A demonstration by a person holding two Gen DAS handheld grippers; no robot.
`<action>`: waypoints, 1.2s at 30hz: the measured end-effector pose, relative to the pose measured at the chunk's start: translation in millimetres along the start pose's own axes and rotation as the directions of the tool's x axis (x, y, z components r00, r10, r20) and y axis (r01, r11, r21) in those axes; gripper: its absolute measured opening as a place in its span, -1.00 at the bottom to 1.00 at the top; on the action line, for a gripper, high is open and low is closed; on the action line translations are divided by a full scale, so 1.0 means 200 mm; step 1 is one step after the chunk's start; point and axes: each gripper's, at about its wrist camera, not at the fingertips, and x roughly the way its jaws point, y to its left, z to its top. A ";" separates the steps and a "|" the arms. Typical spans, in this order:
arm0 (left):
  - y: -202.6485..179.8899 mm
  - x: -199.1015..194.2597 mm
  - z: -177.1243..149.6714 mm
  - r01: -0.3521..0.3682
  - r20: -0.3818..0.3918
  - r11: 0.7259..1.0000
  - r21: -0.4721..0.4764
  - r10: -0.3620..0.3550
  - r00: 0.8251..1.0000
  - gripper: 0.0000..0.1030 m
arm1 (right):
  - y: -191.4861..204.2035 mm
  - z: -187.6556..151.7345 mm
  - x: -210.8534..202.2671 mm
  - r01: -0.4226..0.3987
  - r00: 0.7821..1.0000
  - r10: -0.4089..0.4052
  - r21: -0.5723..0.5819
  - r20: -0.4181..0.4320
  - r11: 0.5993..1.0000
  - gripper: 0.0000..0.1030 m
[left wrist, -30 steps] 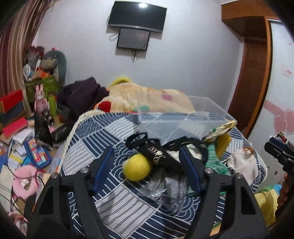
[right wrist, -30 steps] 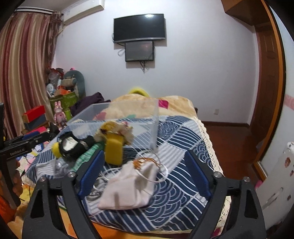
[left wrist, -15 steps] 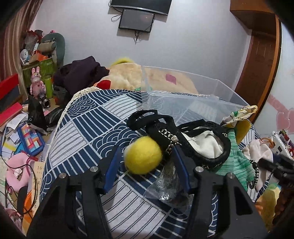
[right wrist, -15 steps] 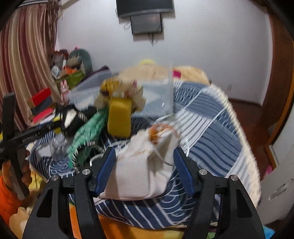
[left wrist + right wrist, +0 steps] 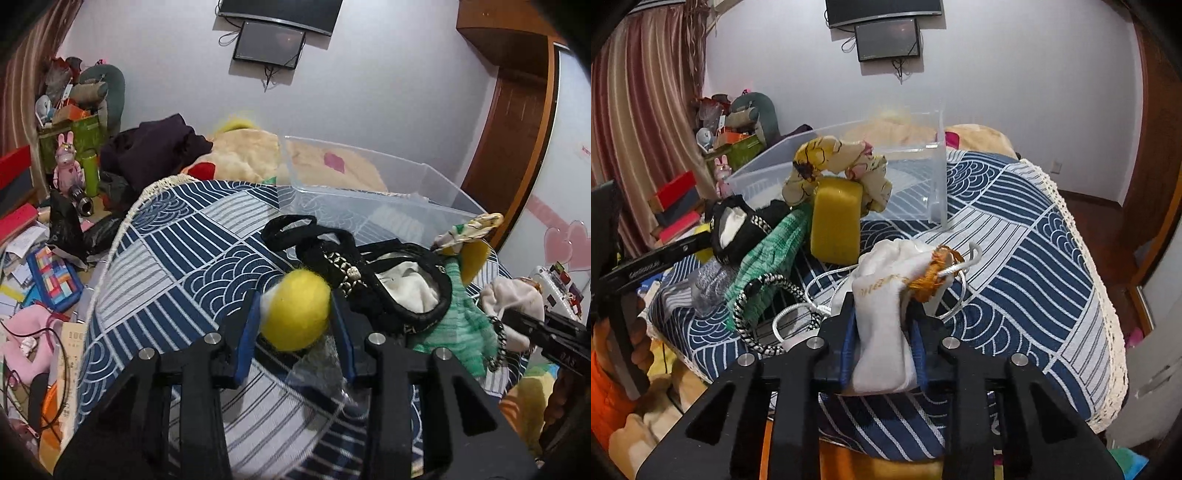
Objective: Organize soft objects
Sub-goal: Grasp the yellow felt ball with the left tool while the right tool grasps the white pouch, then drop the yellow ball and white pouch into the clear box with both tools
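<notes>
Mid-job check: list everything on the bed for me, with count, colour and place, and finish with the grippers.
felt ball: 1, yellow, pinched between the left gripper's fingers
drawstring pouch: 1, white with white cord, pinched between the right gripper's fingers
sponge block: 1, yellow, upright in front of the bin
scrunchie: 1, cream floral, on top of the sponge block
knit cloth: 1, green, left of the sponge block
black bag: 1, black with white lining, behind the felt ball
storage bin: 1, clear plastic, far side of the bedspread
bedspread: 1, navy and white
left gripper: 1, black with blue pads
right gripper: 1, black with blue pads
</notes>
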 end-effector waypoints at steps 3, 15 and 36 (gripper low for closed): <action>-0.02 -0.06 0.00 -0.002 0.014 1.000 0.016 0.002 1.000 -0.27 | 0.02 0.03 -0.02 0.010 1.000 -0.010 -0.002 0.021 1.000 -0.56; -0.15 -0.29 0.16 0.038 0.157 0.997 0.068 -0.048 0.986 -0.27 | 0.06 0.24 -0.22 0.044 0.978 -0.039 -0.021 0.207 0.999 -0.56; -0.31 0.06 0.60 0.074 0.129 0.985 0.157 -0.095 0.987 -0.27 | 0.12 0.61 0.06 0.038 0.971 -0.016 -0.087 0.238 0.995 -0.56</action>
